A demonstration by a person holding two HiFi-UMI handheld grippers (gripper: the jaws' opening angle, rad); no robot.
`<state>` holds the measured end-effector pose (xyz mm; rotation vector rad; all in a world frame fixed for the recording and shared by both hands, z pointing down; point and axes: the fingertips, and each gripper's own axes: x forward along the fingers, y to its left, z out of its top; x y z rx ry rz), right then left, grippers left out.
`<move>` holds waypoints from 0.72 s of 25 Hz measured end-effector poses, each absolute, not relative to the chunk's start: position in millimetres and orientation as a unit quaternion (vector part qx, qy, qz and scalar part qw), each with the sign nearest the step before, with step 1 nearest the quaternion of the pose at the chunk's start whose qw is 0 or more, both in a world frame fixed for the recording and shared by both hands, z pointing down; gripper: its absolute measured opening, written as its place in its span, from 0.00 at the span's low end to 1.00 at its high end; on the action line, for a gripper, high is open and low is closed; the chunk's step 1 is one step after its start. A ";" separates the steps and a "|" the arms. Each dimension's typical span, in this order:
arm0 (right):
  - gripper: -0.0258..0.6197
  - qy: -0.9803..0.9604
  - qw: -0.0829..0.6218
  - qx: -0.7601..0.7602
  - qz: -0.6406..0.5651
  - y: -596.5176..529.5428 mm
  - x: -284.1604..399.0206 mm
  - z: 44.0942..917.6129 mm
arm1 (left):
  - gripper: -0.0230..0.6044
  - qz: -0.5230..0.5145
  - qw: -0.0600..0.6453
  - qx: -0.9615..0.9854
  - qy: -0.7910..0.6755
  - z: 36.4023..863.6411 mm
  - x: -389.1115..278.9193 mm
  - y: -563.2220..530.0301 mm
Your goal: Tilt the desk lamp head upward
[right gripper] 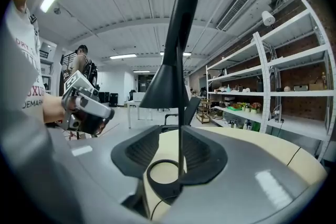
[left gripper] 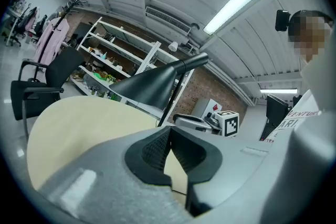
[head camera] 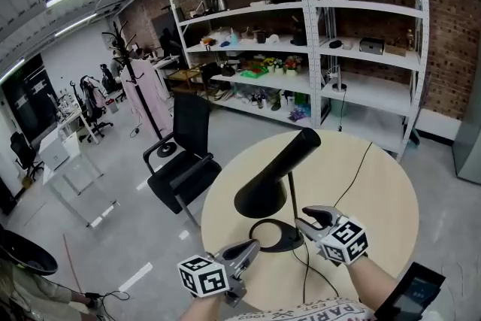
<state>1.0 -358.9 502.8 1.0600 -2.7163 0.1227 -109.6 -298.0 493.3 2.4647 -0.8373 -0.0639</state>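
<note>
A black desk lamp stands on the round beige table [head camera: 376, 199]. Its cone head [head camera: 264, 184] slopes down toward me from a thin stem [head camera: 292, 195], which rises from a ring base [head camera: 275, 237]. My right gripper [head camera: 310, 220] is open at the base, and in the right gripper view the stem [right gripper: 181, 139] stands between the jaws of the right gripper [right gripper: 178, 152] above the ring base [right gripper: 163, 173], with the pads not pressing on it. My left gripper [head camera: 252, 246] hovers left of the base, shut on nothing. In the left gripper view the lamp head [left gripper: 147, 86] rises beyond the left gripper [left gripper: 169, 131].
The lamp's black cable [head camera: 353, 177] runs across the table toward the far edge. A black office chair [head camera: 184, 154] stands left of the table. White shelving [head camera: 301, 34] lines the brick wall behind. A dark device [head camera: 413, 293] sits at the lower right.
</note>
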 end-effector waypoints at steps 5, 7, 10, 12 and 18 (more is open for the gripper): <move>0.23 -0.922 0.147 0.355 0.035 -378.3 -5.0 524.5 | 0.04 -0.021 0.305 0.905 -0.294 516.8 -103.1 -302.8; 0.23 -0.923 0.152 0.353 0.031 -382.5 -8.4 527.5 | 0.07 -0.041 0.323 0.902 -0.284 518.7 -102.9 -304.7; 0.16 -0.921 0.149 0.359 0.026 -390.9 -8.7 526.5 | 0.13 -0.090 0.352 0.895 -0.257 511.7 -101.5 -309.7; 0.12 -0.921 0.147 0.360 0.027 -394.2 -6.6 527.2 | 0.17 -0.117 0.367 0.889 -0.248 508.7 -103.6 -315.4; 0.11 -0.929 0.141 0.339 0.035 -395.3 -9.0 529.4 | 0.20 -0.230 0.419 0.841 -0.255 499.7 -123.8 -340.6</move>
